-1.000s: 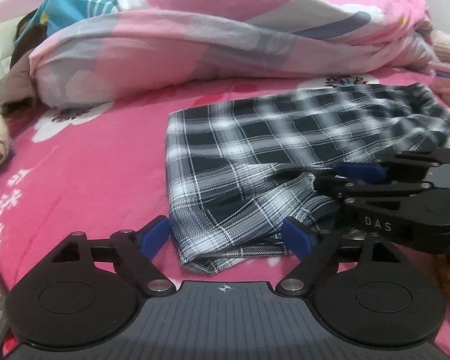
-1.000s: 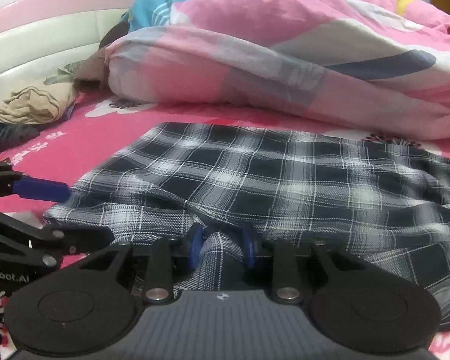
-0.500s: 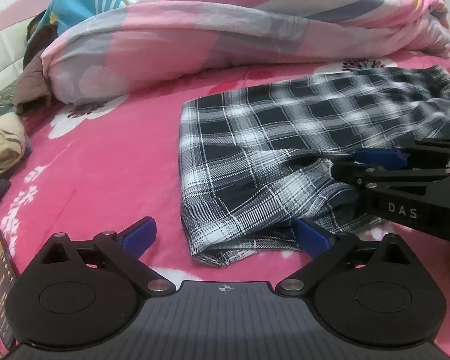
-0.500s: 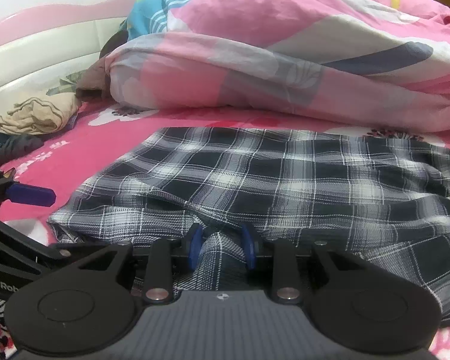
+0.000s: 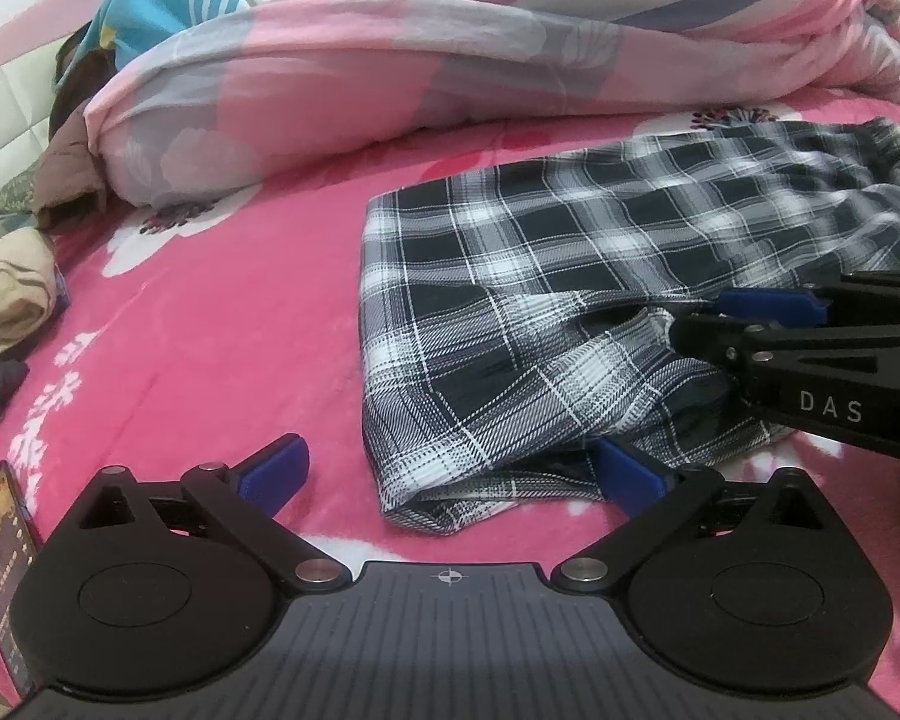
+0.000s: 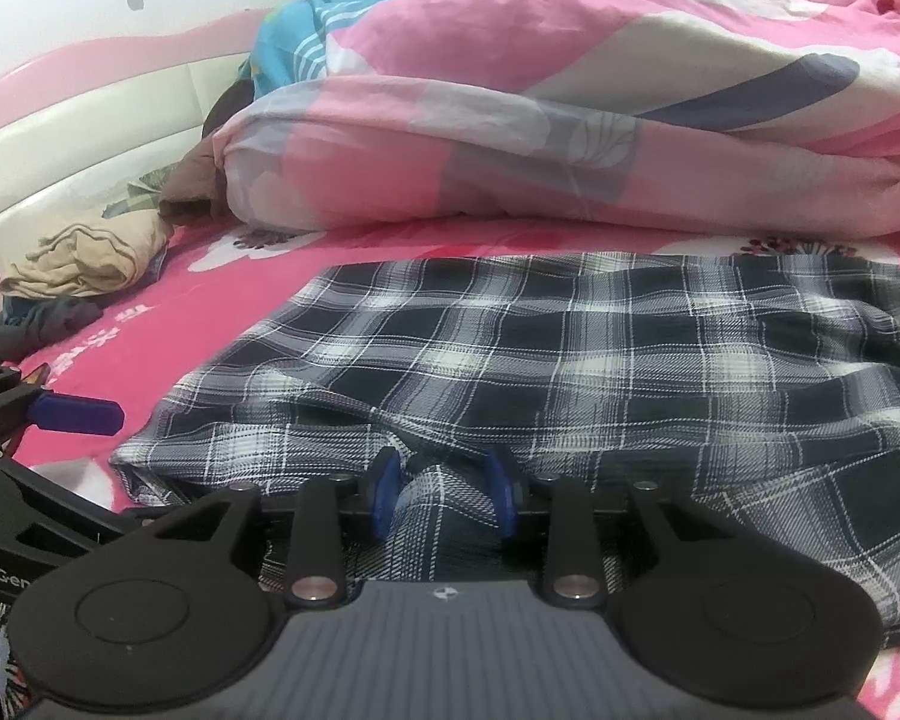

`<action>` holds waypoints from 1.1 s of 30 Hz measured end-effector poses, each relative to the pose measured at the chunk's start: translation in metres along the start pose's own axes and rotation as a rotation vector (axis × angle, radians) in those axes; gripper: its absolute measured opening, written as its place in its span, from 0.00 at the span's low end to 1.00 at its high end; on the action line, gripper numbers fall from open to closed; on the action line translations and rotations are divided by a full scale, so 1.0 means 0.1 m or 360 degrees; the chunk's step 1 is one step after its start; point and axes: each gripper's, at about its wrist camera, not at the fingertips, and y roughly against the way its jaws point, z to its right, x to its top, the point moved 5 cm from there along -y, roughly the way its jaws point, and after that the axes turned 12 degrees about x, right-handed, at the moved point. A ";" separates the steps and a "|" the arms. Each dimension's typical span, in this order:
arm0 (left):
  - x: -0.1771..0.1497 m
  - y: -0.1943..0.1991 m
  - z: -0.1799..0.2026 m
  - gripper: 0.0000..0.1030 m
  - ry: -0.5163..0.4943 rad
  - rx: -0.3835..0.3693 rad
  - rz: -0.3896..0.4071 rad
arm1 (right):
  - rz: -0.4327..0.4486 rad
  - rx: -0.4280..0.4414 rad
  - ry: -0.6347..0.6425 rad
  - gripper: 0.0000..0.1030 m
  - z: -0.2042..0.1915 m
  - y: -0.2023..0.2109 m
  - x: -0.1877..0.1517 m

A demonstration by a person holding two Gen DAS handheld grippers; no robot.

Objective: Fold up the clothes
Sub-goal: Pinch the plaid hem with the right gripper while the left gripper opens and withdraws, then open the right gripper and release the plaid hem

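A black-and-white plaid garment (image 5: 570, 300) lies folded on the pink bed sheet (image 5: 210, 324); it also fills the right wrist view (image 6: 570, 360). My left gripper (image 5: 450, 468) is open and empty, its blue fingertips (image 5: 273, 468) spread around the garment's near corner. My right gripper (image 6: 444, 495) is shut on a bunched fold of the plaid cloth (image 6: 441, 492) at the garment's near edge. It shows from the side in the left wrist view (image 5: 750, 324). The left gripper's blue fingertip (image 6: 78, 413) shows at the left of the right wrist view.
A rumpled pink duvet (image 5: 450, 60) lies along the back of the bed. A beige garment (image 6: 84, 261) and a dark garment (image 6: 42, 324) lie by the white headboard (image 6: 90, 138). A phone (image 5: 3, 570) lies at the near left.
The left gripper has drawn back and to the left, so the garment's near corner sits farther right between its fingers. The right gripper keeps its hold on the fold.
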 end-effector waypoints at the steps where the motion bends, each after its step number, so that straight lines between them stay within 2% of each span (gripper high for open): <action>1: 0.00 0.00 0.01 1.00 -0.0003 0.0004 0.0000 | 0.0000 0.0001 -0.0001 0.33 0.00 0.00 0.00; 12: 0.00 0.01 0.00 1.00 0.0009 0.0014 0.0009 | 0.0003 0.0006 -0.0005 0.33 -0.01 0.00 0.00; 16: -0.02 0.00 -0.07 1.00 0.0086 -0.0025 -0.0008 | 0.0005 0.0009 -0.0009 0.33 -0.01 0.00 0.00; 24: -0.01 0.08 -0.32 1.00 0.0171 -0.0013 0.0046 | 0.0010 0.0010 -0.0012 0.33 -0.01 0.01 -0.01; 28: 0.01 0.07 -0.46 1.00 0.0284 -0.0074 0.0011 | 0.0009 0.0010 -0.0010 0.33 -0.01 0.01 -0.01; 33: 0.00 0.08 -0.55 1.00 0.0339 -0.0096 0.0013 | 0.0008 0.0008 -0.0005 0.33 0.00 0.01 0.00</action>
